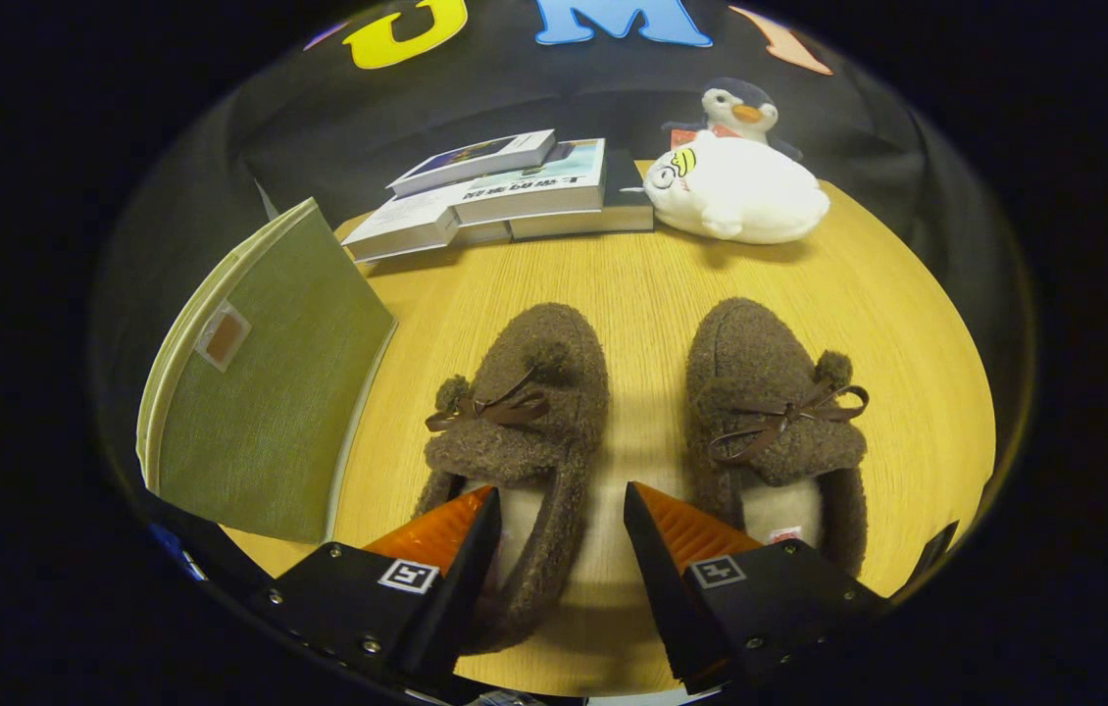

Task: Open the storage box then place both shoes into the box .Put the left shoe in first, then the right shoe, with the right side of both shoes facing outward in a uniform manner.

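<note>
Two brown fuzzy slippers with small bows stand side by side on the wooden table (pixel 632 275), toes pointing away from me. The left shoe (pixel 525 412) has its inner side wall between my fingers; the right shoe (pixel 770 412) lies just right of the right finger. My gripper (pixel 562 505) is open, its left finger over the left shoe's opening and its right finger above the bare strip between the shoes. The green fabric storage box (pixel 265 392) stands left of the left shoe, its lid closed.
A stack of books (pixel 505 191) lies at the far side of the table. A white plush toy (pixel 735 191) sits to their right, with a penguin plush (pixel 738 108) behind it. Bare wood stretches between the shoes and the books.
</note>
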The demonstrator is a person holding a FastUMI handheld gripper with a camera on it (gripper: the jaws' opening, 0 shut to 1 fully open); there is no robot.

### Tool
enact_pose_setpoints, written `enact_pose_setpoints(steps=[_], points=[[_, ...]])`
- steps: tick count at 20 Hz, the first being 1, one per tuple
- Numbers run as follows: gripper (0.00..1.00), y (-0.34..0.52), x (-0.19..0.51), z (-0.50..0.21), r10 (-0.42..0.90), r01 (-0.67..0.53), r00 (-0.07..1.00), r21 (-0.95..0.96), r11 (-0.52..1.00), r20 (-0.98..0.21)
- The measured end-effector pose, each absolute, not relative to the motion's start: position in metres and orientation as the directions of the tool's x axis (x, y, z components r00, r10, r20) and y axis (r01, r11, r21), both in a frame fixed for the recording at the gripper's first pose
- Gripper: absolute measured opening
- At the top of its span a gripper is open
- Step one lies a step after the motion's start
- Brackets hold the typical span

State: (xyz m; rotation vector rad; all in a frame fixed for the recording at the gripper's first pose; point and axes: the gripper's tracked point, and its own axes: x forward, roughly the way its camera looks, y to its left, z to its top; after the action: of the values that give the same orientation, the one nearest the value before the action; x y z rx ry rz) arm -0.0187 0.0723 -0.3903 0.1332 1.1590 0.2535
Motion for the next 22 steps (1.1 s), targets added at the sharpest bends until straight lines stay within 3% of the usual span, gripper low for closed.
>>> enact_pose_setpoints(steps=[1, 3, 5, 7, 9, 10, 12, 15, 22], points=[[0.73, 0.073, -0.019, -0.394, 0.268, -0.121, 0.370, 0.240, 0.963, -0.890], [0.73, 0.077, -0.021, -0.394, 0.286, -0.113, 0.364, 0.263, 0.958, -0.886], [0.44, 0.079, -0.021, -0.395, 0.290, -0.082, 0.354, 0.279, 0.957, -0.889], [0.45, 0.076, -0.019, -0.395, 0.269, -0.063, 0.364, 0.264, 0.962, -0.892], [0.22, 0.077, -0.021, -0.394, 0.278, -0.029, 0.355, 0.286, 0.958, -0.893], [0.22, 0.072, -0.021, -0.391, 0.266, -0.023, 0.348, 0.276, 0.961, -0.899], [0.01, 0.070, -0.015, -0.394, 0.266, 0.070, 0.352, 0.309, 0.948, -0.897], [0.01, 0.069, -0.013, -0.382, 0.299, 0.161, 0.349, 0.371, 0.915, -0.888], [0.01, 0.073, 0.010, -0.322, 0.346, 0.179, 0.428, 0.453, 0.873, -0.835]])
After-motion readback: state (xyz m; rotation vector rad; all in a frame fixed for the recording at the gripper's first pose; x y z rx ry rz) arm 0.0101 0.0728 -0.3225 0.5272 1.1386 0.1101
